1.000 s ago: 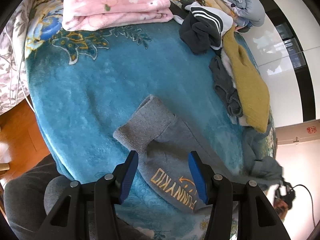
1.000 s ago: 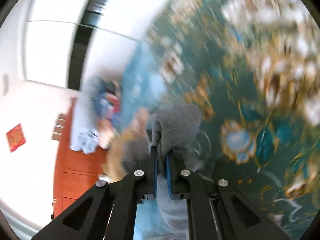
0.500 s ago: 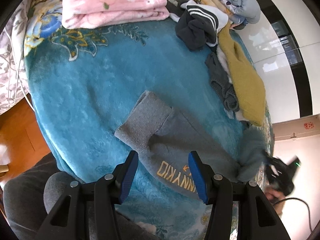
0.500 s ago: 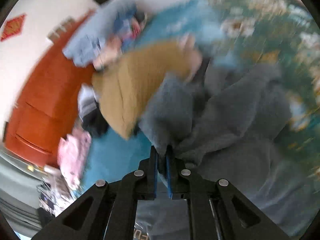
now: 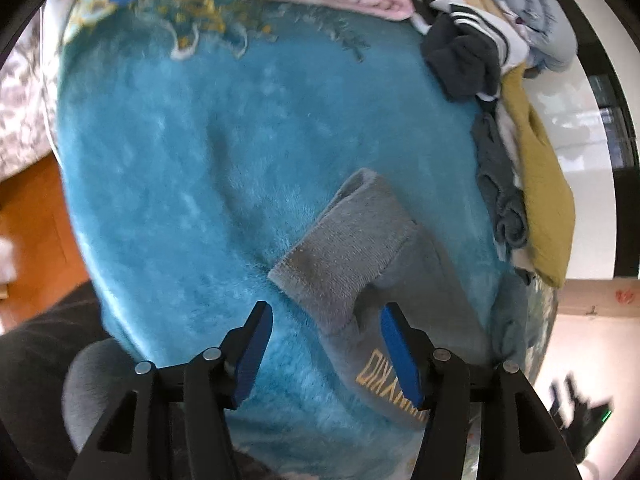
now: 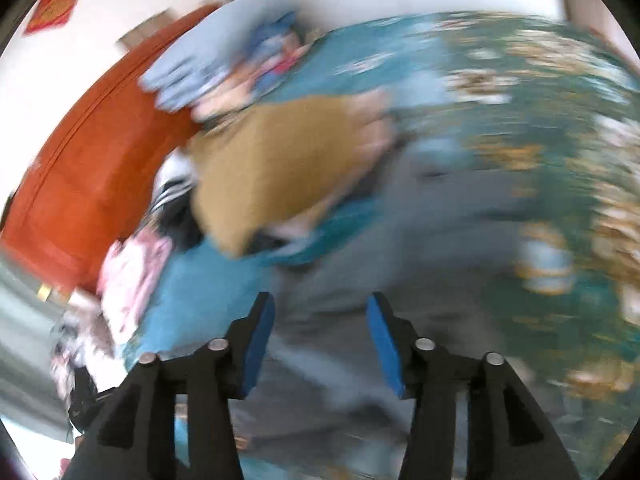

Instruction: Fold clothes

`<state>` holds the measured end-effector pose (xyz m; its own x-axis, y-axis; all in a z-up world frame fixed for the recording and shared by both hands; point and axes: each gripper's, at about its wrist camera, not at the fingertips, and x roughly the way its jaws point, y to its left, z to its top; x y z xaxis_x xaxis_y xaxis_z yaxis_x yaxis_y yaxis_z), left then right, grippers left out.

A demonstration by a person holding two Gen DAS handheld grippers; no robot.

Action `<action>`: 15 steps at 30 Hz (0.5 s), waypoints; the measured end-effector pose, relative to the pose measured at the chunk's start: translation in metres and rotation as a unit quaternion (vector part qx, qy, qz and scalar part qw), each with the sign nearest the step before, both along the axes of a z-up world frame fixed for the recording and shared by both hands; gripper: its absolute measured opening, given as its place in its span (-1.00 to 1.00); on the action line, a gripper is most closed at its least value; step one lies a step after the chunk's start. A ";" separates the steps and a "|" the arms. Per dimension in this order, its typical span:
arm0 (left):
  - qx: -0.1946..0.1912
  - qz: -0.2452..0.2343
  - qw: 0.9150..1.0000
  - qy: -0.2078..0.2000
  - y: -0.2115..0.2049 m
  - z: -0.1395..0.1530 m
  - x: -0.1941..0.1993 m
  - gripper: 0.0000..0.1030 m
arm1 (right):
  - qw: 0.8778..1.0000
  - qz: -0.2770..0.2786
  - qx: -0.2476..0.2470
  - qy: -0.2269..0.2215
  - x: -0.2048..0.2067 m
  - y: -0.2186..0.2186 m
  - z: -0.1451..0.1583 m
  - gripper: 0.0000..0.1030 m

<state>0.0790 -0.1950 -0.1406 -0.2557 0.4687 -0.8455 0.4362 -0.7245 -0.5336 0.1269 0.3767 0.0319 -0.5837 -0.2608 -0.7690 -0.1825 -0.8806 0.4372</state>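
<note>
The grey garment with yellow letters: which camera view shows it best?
The left wrist view. There the grey garment lies sharp on the blue blanket, with its folded cuff and yellow lettering visible. The right wrist view shows it only as a blurred grey mass, no lettering readable.

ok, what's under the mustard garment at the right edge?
In the left wrist view the mustard garment lies over white cloth and beside a rolled grey-blue piece, all on the teal blanket. Whatever else lies beneath it is covered.
</note>
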 end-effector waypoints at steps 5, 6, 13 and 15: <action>0.008 0.018 1.000 -0.014 0.004 -0.015 -0.004 0.13 | 0.982 -0.143 -0.065 -0.106 0.087 0.096 -0.054 0.04; 0.009 0.023 1.000 -0.016 0.004 -0.015 -0.005 0.13 | 0.977 -0.157 -0.092 -0.112 0.099 0.102 -0.066 0.05; 0.034 0.048 0.998 -0.005 -0.001 -0.013 -0.009 -0.73 | 0.936 -0.232 -0.244 -0.108 0.126 0.103 -0.128 0.27; 0.032 0.052 0.998 0.002 -0.002 -0.008 -0.011 -0.82 | 0.924 -0.260 -0.268 -0.085 0.120 0.103 -0.130 0.24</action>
